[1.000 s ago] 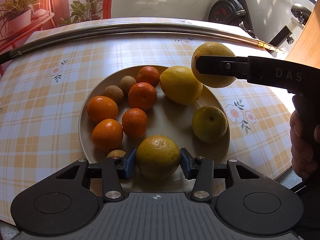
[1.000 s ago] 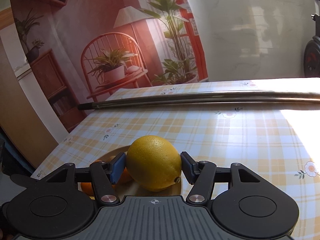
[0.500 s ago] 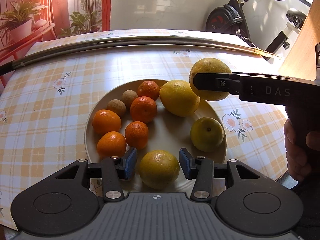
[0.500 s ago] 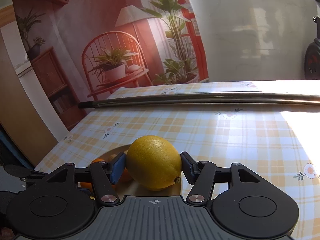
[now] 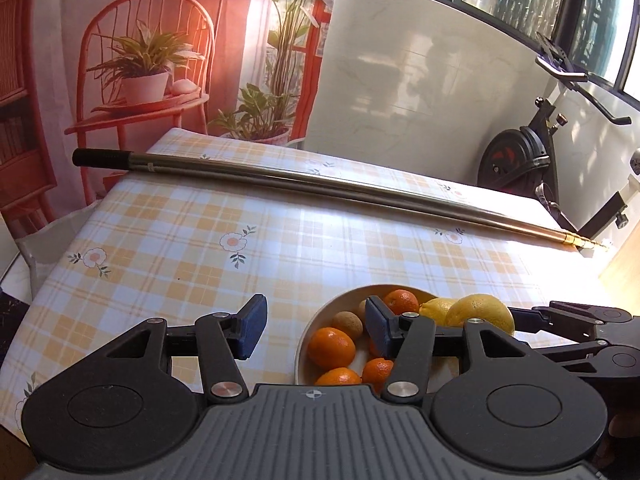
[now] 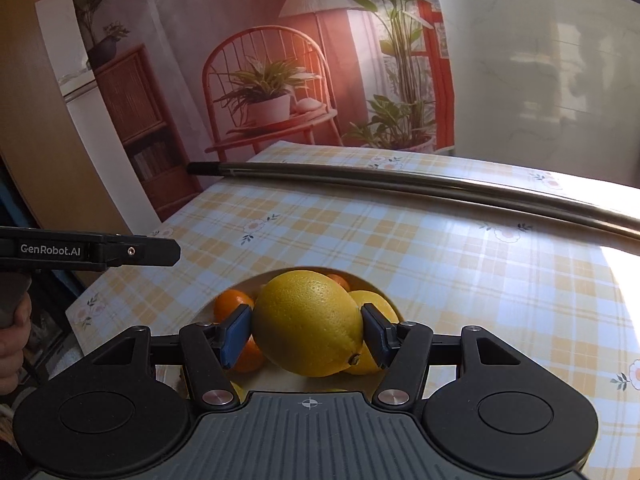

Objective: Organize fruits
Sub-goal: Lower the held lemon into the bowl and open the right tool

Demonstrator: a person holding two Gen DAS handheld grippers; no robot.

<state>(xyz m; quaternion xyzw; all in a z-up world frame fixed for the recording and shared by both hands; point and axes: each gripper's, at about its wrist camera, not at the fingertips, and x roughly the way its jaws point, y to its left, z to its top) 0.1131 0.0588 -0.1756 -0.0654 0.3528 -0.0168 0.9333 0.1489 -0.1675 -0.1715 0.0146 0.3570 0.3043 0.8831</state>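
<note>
Here: right gripper [image 6: 306, 338] pinching big yellow citrus [image 6: 308, 324] between blue pads [image 6: 236, 334], held just above plate [image 5: 316, 332]. Left gripper [image 5: 312, 330] spread, holding nothing, above plate's left rim. On plate: oranges [image 5: 331, 348], lemon [image 5: 438, 310], kiwi [image 5: 347, 325]. Beyond plate, metal pole [image 5: 320, 186] across checked tablecloth [image 5: 200, 248].

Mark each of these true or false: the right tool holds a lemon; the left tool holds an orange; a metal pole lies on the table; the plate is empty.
1. The right tool holds a lemon. True.
2. The left tool holds an orange. False: it is open and empty.
3. A metal pole lies on the table. True.
4. The plate is empty. False: it holds oranges and other fruit.
</note>
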